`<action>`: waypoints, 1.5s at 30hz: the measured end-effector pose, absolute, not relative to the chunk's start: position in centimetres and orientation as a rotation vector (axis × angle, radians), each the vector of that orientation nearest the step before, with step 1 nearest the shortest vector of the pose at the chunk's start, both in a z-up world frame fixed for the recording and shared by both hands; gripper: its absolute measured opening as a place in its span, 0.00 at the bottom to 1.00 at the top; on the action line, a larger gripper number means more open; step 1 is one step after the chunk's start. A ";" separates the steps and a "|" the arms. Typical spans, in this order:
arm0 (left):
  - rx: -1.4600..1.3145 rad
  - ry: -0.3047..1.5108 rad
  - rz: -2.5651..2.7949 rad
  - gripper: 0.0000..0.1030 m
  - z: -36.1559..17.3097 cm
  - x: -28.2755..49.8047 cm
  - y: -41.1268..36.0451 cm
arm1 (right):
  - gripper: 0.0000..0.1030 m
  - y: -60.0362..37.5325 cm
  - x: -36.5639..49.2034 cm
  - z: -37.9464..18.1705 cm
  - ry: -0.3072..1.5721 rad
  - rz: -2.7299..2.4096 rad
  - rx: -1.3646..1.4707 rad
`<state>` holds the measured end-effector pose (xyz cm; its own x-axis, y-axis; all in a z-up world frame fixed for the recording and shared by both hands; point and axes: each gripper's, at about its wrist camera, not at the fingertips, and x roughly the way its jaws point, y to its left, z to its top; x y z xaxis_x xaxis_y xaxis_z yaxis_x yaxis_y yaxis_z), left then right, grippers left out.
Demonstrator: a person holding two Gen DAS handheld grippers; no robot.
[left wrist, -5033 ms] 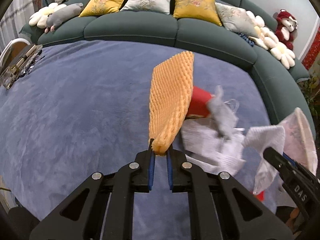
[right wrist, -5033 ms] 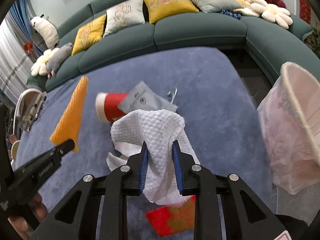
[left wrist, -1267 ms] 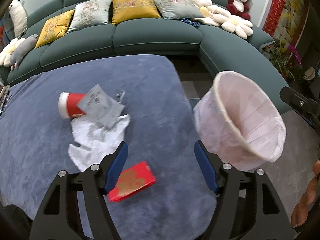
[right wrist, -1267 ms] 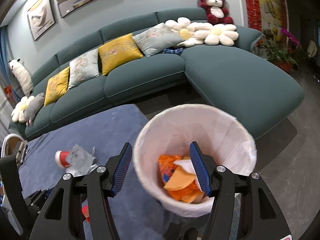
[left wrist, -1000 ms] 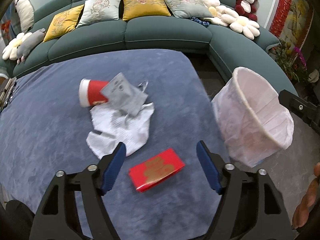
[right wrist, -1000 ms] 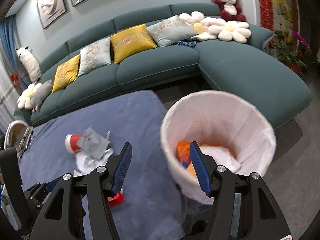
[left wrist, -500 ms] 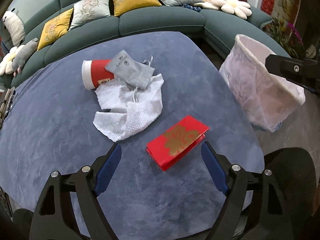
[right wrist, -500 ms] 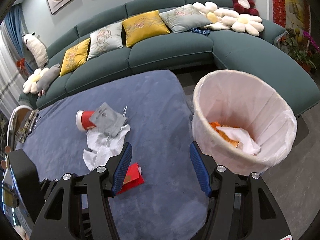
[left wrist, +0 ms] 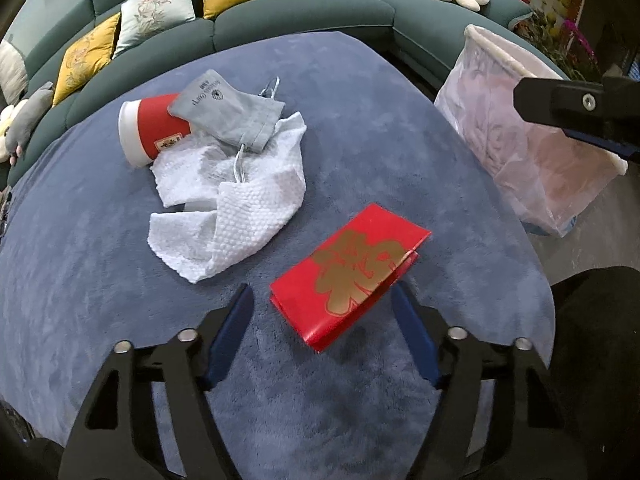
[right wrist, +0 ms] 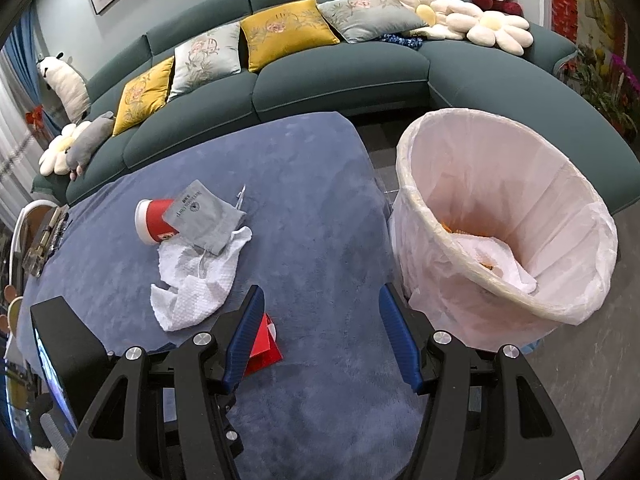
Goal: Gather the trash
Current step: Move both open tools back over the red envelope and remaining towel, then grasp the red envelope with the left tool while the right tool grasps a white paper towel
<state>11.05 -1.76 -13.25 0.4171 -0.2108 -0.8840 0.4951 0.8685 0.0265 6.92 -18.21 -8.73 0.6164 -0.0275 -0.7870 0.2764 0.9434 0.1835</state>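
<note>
The left tongs (left wrist: 322, 312) are seen spread fairly wide over the blue-covered counter (left wrist: 360, 92), and their jaws have just been closing. The red envelope (left wrist: 350, 276) with gold lettering lies flat between the two blue pads; neither pad is pressed on it, though whether the right pad already brushes its near corner cannot be told from this angle. Nothing is gripped.

From the envelope, toward 11 o'clock, a white textured wipe (left wrist: 236, 208) is spread crumpled on the counter. On its far edge a grey drawstring pouch (left wrist: 230, 110) is laid, overlapping a red paper cup (left wrist: 150, 130) tipped on its side at about 10 o'clock. At 2 o'clock, off the counter's edge, the lined trash basket (left wrist: 532, 160) is stood, with one finger of the right tongs crossing in front of its rim.

The right tongs (right wrist: 320, 334) are held about halfway open and empty, above the counter's near edge. Behind the left pad a corner of the red envelope is seen. The basket is found at 2 o'clock of these tongs, with white and orange rubbish already inside. A green sofa (right wrist: 340, 76) with cushions is curved behind the counter.
</note>
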 end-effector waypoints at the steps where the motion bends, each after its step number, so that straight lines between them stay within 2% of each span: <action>1: 0.296 1.059 -0.452 0.58 -13.3 11.2 -1.7 | 0.56 -18.2 7.0 -8.8 0.896 -0.178 0.301; 2: 0.289 1.063 -0.452 0.55 -13.4 11.3 -1.7 | 0.56 -18.2 7.2 -8.9 0.899 -0.178 0.301; 4: 0.270 1.077 -0.454 0.41 -13.4 11.6 -1.5 | 0.56 -18.1 7.5 -9.1 0.903 -0.177 0.302; 5: 0.263 1.083 -0.455 0.37 -13.5 11.7 -1.4 | 0.56 -18.0 7.6 -9.2 0.906 -0.176 0.301; 7: 0.241 1.095 -0.457 0.18 -13.3 11.9 -1.1 | 0.56 -17.9 7.8 -9.3 0.910 -0.174 0.299; 10: 0.207 1.095 -0.457 0.05 -12.7 11.8 -0.4 | 0.56 -17.4 8.2 -9.3 0.914 -0.167 0.294; 30: -0.058 0.972 -0.280 0.03 -4.9 13.7 9.3 | 0.56 -12.1 10.8 -9.3 0.930 -0.089 0.252; 45: -0.117 1.005 -0.173 0.03 -6.7 17.8 13.2 | 0.56 -7.6 16.5 -14.4 1.039 -0.012 0.194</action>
<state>17.76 13.19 -6.71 0.5239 -0.1983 -0.8284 0.0908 0.9800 -0.1771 16.53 -7.57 -14.35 0.5084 0.0824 -0.8572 0.1015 0.9827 0.1547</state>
